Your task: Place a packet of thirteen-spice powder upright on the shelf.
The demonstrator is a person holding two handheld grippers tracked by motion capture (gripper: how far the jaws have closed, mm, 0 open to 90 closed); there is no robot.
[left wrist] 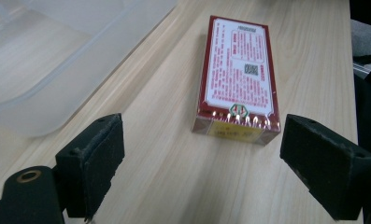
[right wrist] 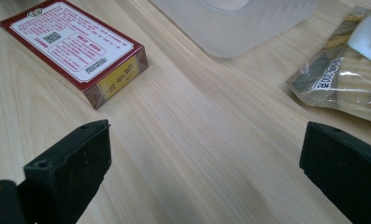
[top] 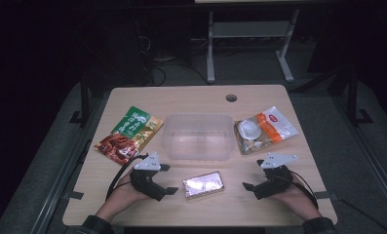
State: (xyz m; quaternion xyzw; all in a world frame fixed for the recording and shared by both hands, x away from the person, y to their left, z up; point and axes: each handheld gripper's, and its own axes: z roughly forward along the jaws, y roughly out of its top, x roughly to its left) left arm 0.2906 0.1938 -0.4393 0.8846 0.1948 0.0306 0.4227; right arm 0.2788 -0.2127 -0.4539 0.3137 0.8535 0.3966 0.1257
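I take the step in hand to be the approach to the red box (top: 203, 185), which lies flat on the wooden table (top: 259, 204), just on my side of the clear plastic tub (top: 197, 137) and not touching it. My left gripper (top: 167, 178) rests on the table to the left of the box, jaws spread wide and holding nothing; in the left gripper view the red box (left wrist: 237, 79) lies straight ahead, its short end toward me and beyond my pads, so nothing is gripped yet. My right gripper (top: 253, 174) sits well to the right of the box, equally wide open and empty; in the right gripper view the red box (right wrist: 75, 46) is off to the upper left, not between the jaws. The next move, as I judge it, calls for sliding the left gripper forward until the pads straddle the box's long sides, then closing squarely, since the box lies low and could skid on the smooth wood. The tub's near wall stands close behind the box, so I must not overshoot. A green and red food pouch (top: 128, 134) lies left of the tub, an orange and white packet (top: 264, 129) right of it; both are clear of my path.
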